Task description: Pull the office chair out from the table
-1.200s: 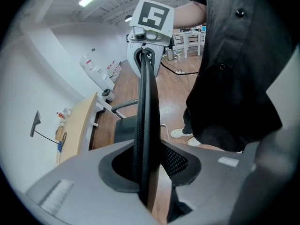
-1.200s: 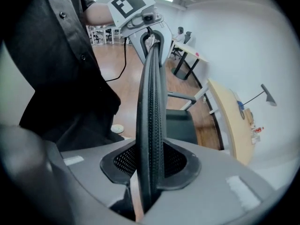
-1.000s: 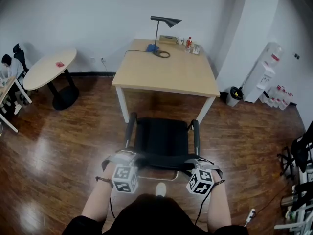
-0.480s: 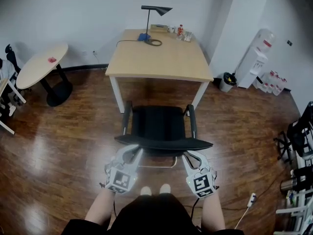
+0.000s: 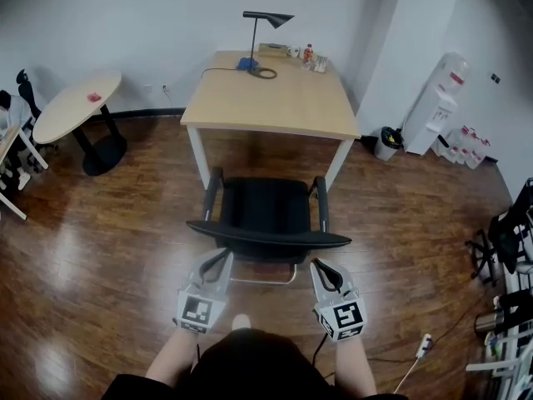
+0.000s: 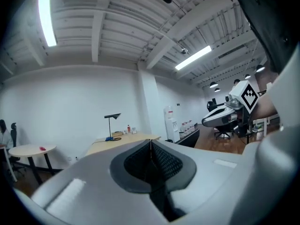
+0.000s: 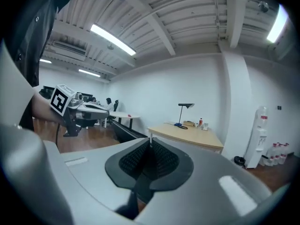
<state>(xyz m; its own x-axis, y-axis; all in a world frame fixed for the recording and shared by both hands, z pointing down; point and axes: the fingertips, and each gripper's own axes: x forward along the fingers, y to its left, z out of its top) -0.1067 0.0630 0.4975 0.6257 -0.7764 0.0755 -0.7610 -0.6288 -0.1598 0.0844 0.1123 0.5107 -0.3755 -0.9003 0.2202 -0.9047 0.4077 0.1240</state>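
Observation:
The black office chair (image 5: 266,209) stands in front of the light wooden table (image 5: 271,98), its seat clear of the table's front edge and its curved backrest (image 5: 266,237) nearest to me. My left gripper (image 5: 221,257) hangs just behind the backrest's left end, apart from it. My right gripper (image 5: 321,267) sits likewise behind the right end. Both have just been closing, and their jaws now meet with nothing between them, as the left gripper (image 6: 151,146) and right gripper (image 7: 150,143) show in their own views.
A black desk lamp (image 5: 265,23) and small bottles (image 5: 310,55) stand at the table's far edge. A round table (image 5: 79,105) is at the left, a water dispenser (image 5: 437,98) and a bin (image 5: 386,142) at the right. Dark wooden floor surrounds the chair.
Both grippers have left the top of the backrest, drawn back toward me and risen, and their jaws have gone from open to shut. The chair's backrest now stands free.

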